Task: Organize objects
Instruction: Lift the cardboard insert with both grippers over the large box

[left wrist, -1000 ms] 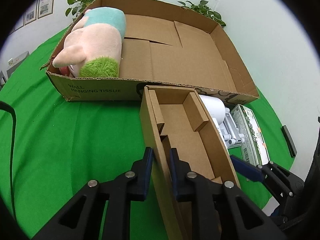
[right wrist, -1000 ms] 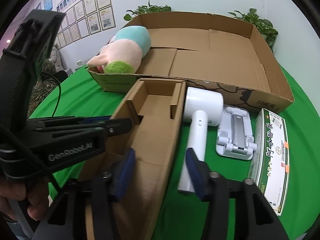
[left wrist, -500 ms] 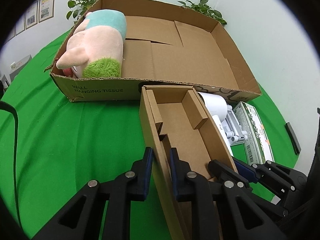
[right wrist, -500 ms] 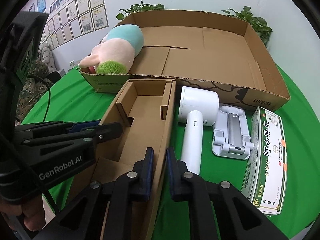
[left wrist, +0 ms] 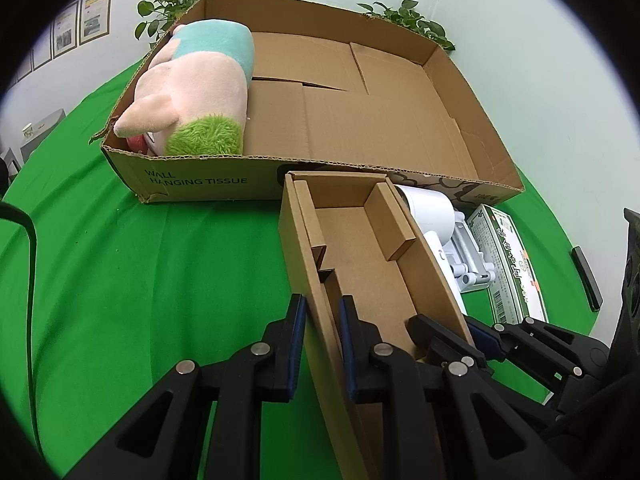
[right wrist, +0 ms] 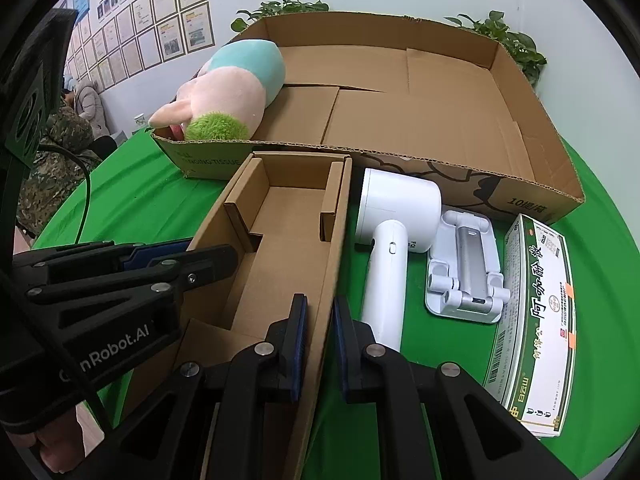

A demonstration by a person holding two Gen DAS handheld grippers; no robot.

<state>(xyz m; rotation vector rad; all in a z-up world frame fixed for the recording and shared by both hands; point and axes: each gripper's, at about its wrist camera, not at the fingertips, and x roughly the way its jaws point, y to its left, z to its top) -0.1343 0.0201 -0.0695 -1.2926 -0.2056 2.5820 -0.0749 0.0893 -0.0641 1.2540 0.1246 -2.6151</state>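
Note:
A long narrow cardboard box [left wrist: 360, 256] [right wrist: 288, 232], open on top and empty, lies on the green cloth in front of a big open carton [left wrist: 360, 112] [right wrist: 420, 120]. My left gripper [left wrist: 322, 312] is shut on the narrow box's left wall. The opposite, right wall is pinched by my right gripper [right wrist: 320, 312], also shut. A pink, teal and green plush toy [left wrist: 200, 96] [right wrist: 232, 96] lies in the carton's left end. A white hair dryer [right wrist: 392, 240] lies right of the narrow box.
A white folding stand [right wrist: 464, 272] and a green-and-white printed box [right wrist: 536, 320] lie to the right of the dryer. A black cable [left wrist: 30, 248] crosses the cloth at left. Potted plants [right wrist: 288, 6] stand behind the carton. Seated people [right wrist: 68, 136] are at far left.
My right gripper went from open around the narrow box's right wall to shut on it. The left gripper kept its hold and stayed put.

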